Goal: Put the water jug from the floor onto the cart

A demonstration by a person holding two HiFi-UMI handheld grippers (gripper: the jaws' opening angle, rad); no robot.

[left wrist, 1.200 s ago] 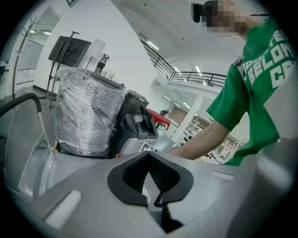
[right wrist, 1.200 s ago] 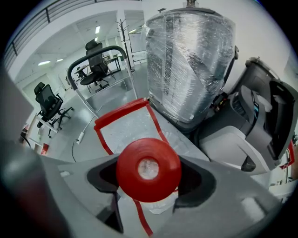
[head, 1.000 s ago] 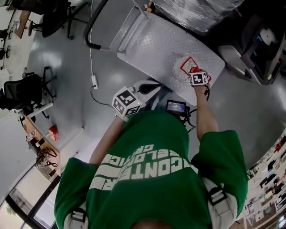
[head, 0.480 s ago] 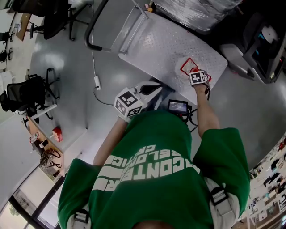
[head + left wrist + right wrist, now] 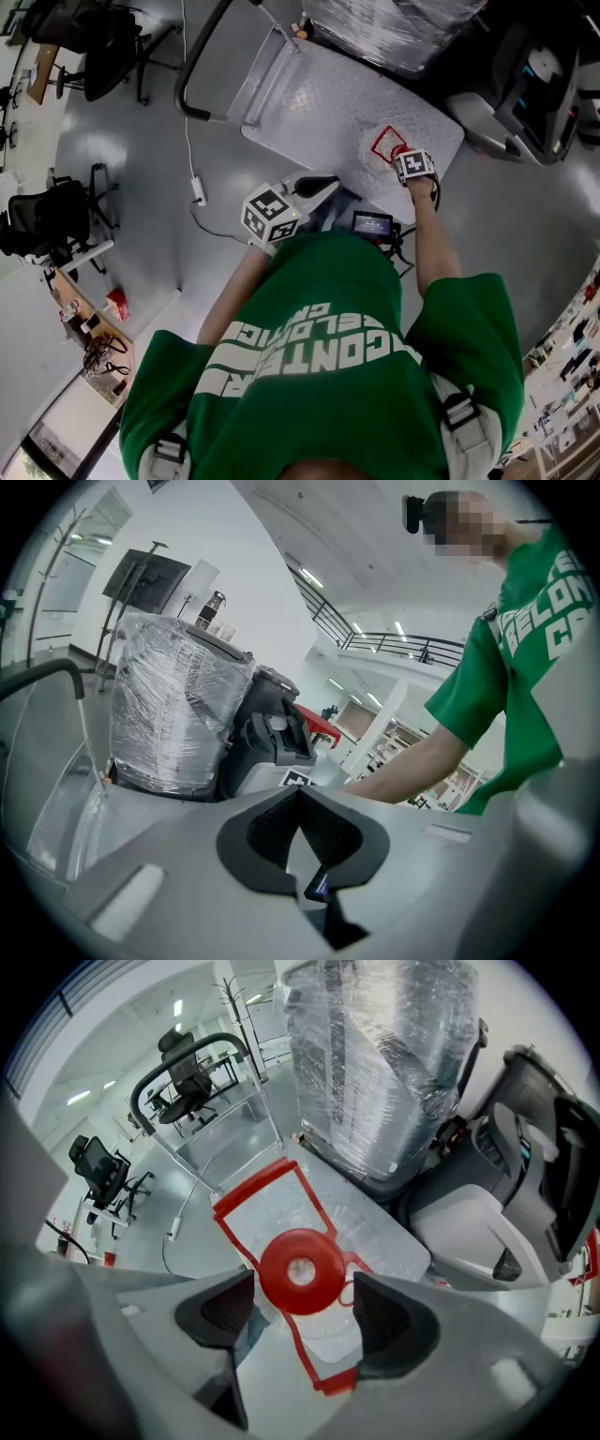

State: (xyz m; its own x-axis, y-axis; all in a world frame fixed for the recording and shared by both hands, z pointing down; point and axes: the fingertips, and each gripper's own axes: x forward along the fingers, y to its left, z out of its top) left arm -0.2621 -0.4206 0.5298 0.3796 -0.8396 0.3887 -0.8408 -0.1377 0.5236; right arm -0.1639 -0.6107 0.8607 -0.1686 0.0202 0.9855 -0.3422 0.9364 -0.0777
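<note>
- Grey floor (image 5: 122, 141) fills most of the head view, and we see black chairs (image 5: 47, 202) along its left edge
- Green shirt (image 5: 319, 366) of the person takes up the lower half of that view, with both bare arms reaching forward from it
- Metal cart (image 5: 309, 94) lies ahead of us, its studded deck slanting across the view and a dark tube handle (image 5: 192, 70) rising at its left end
- Film-wrapped load (image 5: 394, 28) stands just beyond the far edge of the cart, with a grey and black machine (image 5: 525, 84) to its right
- Clear jug (image 5: 382, 145) with a red cap (image 5: 300, 1269) and a red carrying frame stands upright on the cart deck, at the right end and near the edge closest to us
- Our right gripper (image 5: 300, 1296) hangs over the jug and points down at it; its jaws stand wide, one on each side of the cap, and we see a gap between each pad and the cap, so they grip nothing
- Our left gripper (image 5: 302, 803) is held low by the near edge of the cart, well apart from the jug; its pads meet at the tips with nothing between them
- White cable (image 5: 192, 141) trails across the floor left of the cart, with a small block on it
</note>
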